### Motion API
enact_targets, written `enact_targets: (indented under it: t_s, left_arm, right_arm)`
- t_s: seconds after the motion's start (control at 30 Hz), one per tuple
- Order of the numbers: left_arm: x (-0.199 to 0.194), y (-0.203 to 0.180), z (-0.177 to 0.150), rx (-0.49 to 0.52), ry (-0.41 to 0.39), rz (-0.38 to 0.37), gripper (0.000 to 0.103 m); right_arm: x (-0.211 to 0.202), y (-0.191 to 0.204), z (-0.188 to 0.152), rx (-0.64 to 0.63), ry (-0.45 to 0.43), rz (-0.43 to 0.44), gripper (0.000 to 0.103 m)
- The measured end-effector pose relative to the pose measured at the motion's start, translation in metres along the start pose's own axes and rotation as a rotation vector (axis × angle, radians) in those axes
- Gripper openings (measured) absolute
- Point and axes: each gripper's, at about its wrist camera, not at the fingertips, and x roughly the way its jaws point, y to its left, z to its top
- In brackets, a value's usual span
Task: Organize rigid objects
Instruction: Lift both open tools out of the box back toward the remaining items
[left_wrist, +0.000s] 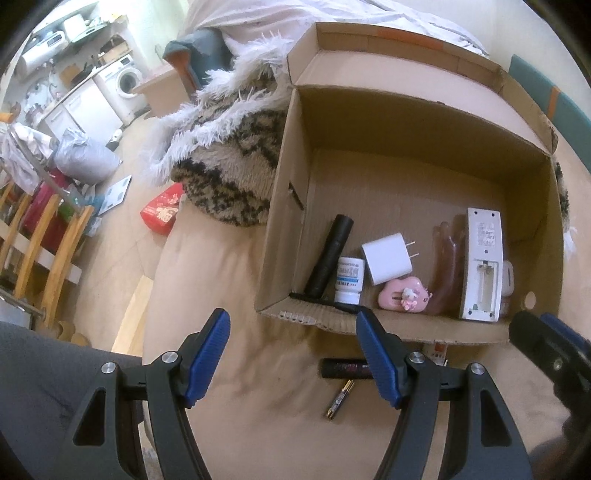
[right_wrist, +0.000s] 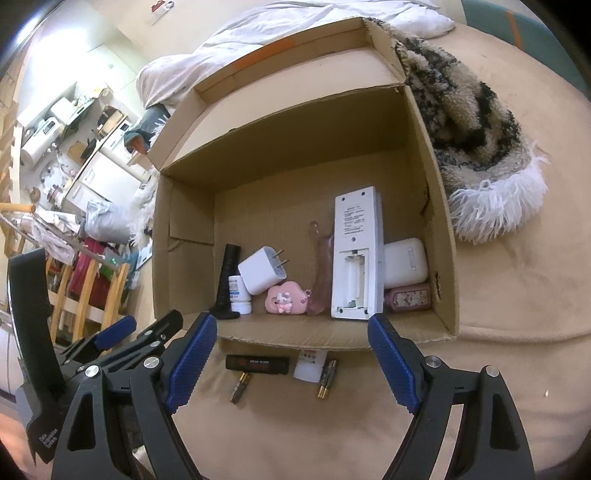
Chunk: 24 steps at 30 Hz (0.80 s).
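**Container.** Open brown cardboard box (right_wrist: 303, 155), flaps raised, filling the centre of both views; it rests on a beige fabric surface (right_wrist: 498, 295).

**Contents, along the box's near wall, left to right in the right wrist view:**
- Black ribbed cylindrical torch (right_wrist: 227, 280), leaning toward the left wall.
- Small white pill bottle with blue label (right_wrist: 238, 293), just beside the torch.
- White two-pin plug charger (right_wrist: 262, 271), resting against the bottle, prongs up and to the right.
- Pink cloud-shaped plastic trinket with a kitten figure (right_wrist: 286, 297), centre.
- Translucent brown plastic hand-shaped piece (right_wrist: 321, 269), leaning at the remote's left edge.
- White remote control (right_wrist: 356, 254), back up, battery bay uncovered.
- White rounded plastic case (right_wrist: 404, 262), right of the remote.
- Dark red patterned rectangular pouch (right_wrist: 408, 297), below the case, in the right corner.

**Outside the box, on the beige surface, lower centre of frame:**
- Black tube with red lettering (right_wrist: 257, 364), lying flat.
- Single battery with a gold end (right_wrist: 240, 386), below the tube.
- White paper slip (right_wrist: 310, 365), partly under the box edge.
- Pair of batteries (right_wrist: 327, 378), side by side, touching the slip.

**Tools.**
- Left tool (left_wrist: 291, 358): blue-padded fingers spread wide, released, holding nothing; lower centre of left wrist view.
- Right tool (right_wrist: 291, 362): likewise spread and empty, poised above the loose tube and batteries.

**Surroundings.** Shaggy cream-and-black patterned rug (right_wrist: 469, 122), against the box's right side.
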Motion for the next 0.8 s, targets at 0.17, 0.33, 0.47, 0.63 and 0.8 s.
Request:
enact_targets:
  t_s: [0.17,0.33,0.47,0.63,0.8]
  left_arm:
    - [0.002,0.000,-0.006,0.004,0.013,-0.010,0.068]
    - [0.005,-0.001,-0.005,0.015,0.017,-0.006,0.068]
    - [0.005,-0.001,-0.005,0.017,0.015,-0.005,0.068]
    - [0.007,-0.002,-0.009,0.022,0.026,-0.012,0.068]
    - [0.012,-0.009,-0.022,0.045,0.052,-0.040,0.068]
  right_arm:
    - [0.000,-0.001,0.001,0.017,0.008,0.006,0.089]
    - [0.001,-0.002,0.004,0.028,0.029,0.023,0.089]
    - [0.004,-0.004,0.006,0.035,0.045,0.031,0.089]
    - [0.006,-0.008,0.008,0.068,0.056,0.065,0.089]
    - [0.005,-0.011,0.004,0.075,0.066,0.056,0.089]
